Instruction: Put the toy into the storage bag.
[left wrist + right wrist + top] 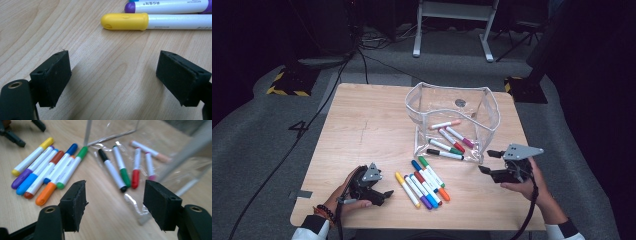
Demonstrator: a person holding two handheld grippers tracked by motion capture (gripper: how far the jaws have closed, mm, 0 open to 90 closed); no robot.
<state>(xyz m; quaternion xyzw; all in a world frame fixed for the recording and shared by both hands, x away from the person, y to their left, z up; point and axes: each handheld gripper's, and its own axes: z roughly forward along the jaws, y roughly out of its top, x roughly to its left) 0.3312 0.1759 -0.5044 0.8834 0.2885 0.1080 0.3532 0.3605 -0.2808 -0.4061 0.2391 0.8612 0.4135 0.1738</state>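
Markers point(422, 182): high view, a loose row lies on the table point(362, 130) between your grippers, 5 more inside the clear pouch point(452, 120). Left gripper view: your left gripper point(112, 77) gapes wide, empty, near the yellow marker point(155, 22). Right gripper view: your right gripper point(115, 205) gapes wide, empty.

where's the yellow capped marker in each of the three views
High view: the yellow marker lies lower centre, leftmost of the loose row, just right of the left claw.
Left gripper view: top centre, cap pointing left, ahead of the open jaws.
Right gripper view: far left, outermost in the row.
Shared landmark: the purple marker lying right beside it.
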